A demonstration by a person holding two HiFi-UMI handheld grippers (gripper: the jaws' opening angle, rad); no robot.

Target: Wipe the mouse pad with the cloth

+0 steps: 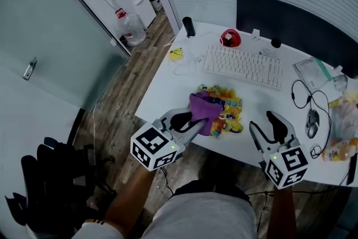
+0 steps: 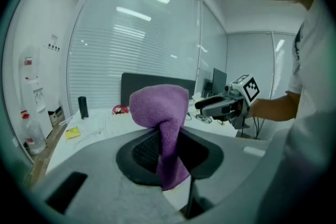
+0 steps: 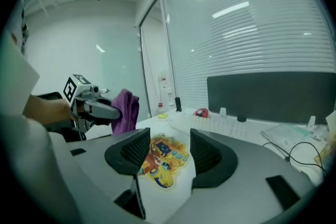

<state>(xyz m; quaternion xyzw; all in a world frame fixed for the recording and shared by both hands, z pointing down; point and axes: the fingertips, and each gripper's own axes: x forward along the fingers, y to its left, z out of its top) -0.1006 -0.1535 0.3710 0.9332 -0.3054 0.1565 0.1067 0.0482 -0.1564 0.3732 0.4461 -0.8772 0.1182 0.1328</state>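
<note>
The mouse pad [image 1: 228, 110] is a bright cartoon-printed sheet lying on the white desk [image 1: 162, 89], in front of the keyboard. A purple cloth [image 1: 204, 108] hangs over the pad's left part, and my left gripper [image 1: 192, 121] is shut on it. In the left gripper view the cloth [image 2: 160, 113] bunches up between the jaws of my left gripper [image 2: 168, 152]. My right gripper [image 1: 267, 125] stands open just right of the pad with nothing in it. The right gripper view shows the pad [image 3: 164, 159] through the gap of that gripper [image 3: 165, 148].
A white keyboard [image 1: 241, 66] lies behind the pad, with a red object [image 1: 230, 38] and a black cylinder [image 1: 189, 26] further back. A wired mouse [image 1: 312, 118], cables and plastic bags sit at the right. A dark panel [image 1: 291, 22] borders the desk's rear.
</note>
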